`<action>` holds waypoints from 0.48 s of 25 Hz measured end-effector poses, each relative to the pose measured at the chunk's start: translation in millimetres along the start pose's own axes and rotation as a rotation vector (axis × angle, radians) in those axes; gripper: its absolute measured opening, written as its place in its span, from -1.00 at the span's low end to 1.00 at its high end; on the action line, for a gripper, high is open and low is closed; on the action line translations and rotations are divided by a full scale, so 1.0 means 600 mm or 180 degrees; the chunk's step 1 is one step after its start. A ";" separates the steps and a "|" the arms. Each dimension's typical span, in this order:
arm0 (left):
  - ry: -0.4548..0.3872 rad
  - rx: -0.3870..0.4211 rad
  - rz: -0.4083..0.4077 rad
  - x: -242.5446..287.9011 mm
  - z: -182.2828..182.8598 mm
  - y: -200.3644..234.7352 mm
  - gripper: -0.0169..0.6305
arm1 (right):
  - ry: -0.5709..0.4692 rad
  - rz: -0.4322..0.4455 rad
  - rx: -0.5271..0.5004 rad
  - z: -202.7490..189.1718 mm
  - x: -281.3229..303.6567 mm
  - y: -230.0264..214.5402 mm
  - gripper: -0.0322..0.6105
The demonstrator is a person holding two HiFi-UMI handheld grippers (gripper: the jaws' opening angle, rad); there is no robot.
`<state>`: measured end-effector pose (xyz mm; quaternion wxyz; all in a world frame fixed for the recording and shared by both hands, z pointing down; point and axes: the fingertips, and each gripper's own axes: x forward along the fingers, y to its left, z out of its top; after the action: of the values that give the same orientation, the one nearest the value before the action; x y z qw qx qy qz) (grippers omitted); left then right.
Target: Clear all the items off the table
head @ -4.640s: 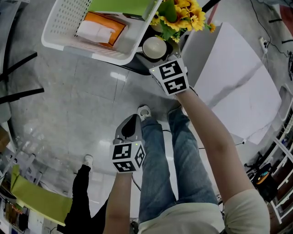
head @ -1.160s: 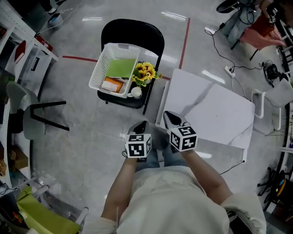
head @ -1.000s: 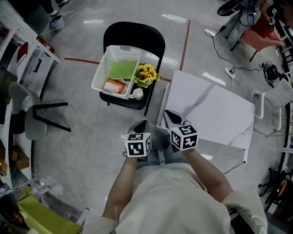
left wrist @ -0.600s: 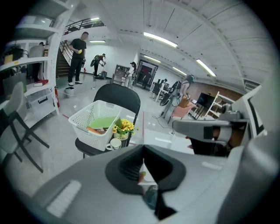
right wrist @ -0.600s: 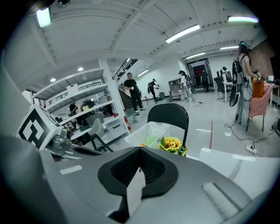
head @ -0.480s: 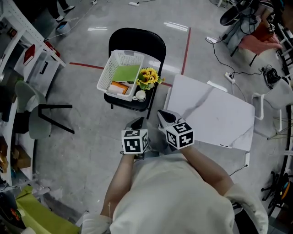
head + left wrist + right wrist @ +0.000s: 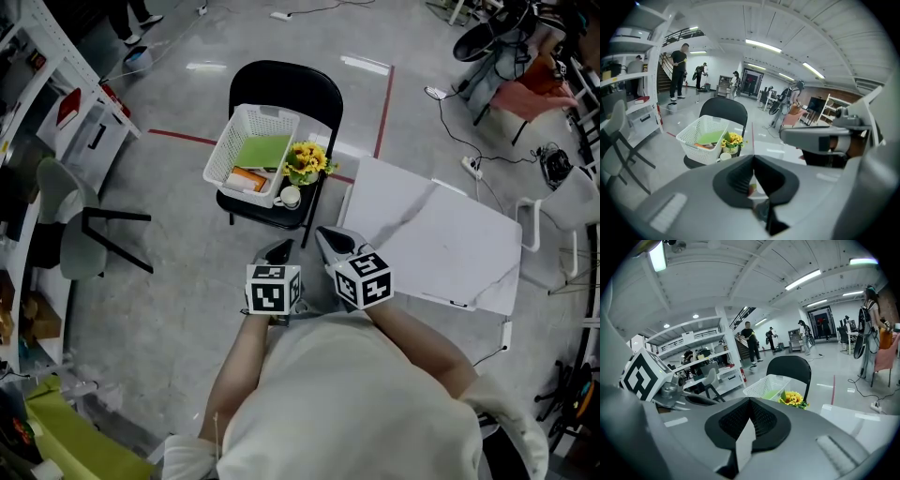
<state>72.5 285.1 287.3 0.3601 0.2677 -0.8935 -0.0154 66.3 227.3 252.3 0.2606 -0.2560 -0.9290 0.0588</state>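
Looks basically done to me. The white bench (image 7: pixel 450 253) is bare, nothing on it that I can spot from the head view. It sits with its long side running from near the chair off toward the far right. Everything's over on the black chair (image 7: pixel 286 80) just to the left of it.

The white basket (image 7: pixel 223 155) takes up most of the seat, long axis running from the seat's front edge toward the backrest, open side up. Inside it there's a flat green thing (image 7: pixel 262 150) at the back end and an orange pack (image 7: pixel 246 178) at the front end, both lying flat.

Squeezed between the basket and the bench side of the seat are the sunflowers (image 7: pixel 307 159), standing upright with the heads facing up. A little white cup (image 7: pixel 289 196) sits just in front of them, mouth up.

Left claw (image 7: pixel 279 249) and right claw (image 7: pixel 330 239) are both pinched together with nothing in them, held close to the body, tips aimed at the chair. Can't see anything left to clear.
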 end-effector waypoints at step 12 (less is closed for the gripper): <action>-0.0020 0.0011 0.0023 -0.019 -0.011 0.013 -0.92 | 0.0009 0.0030 -0.0052 -0.006 0.004 0.025 -0.90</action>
<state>80.0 298.7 286.6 0.3570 0.2650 -0.8956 -0.0135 72.7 241.3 252.9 0.2595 -0.2626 -0.9279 0.0521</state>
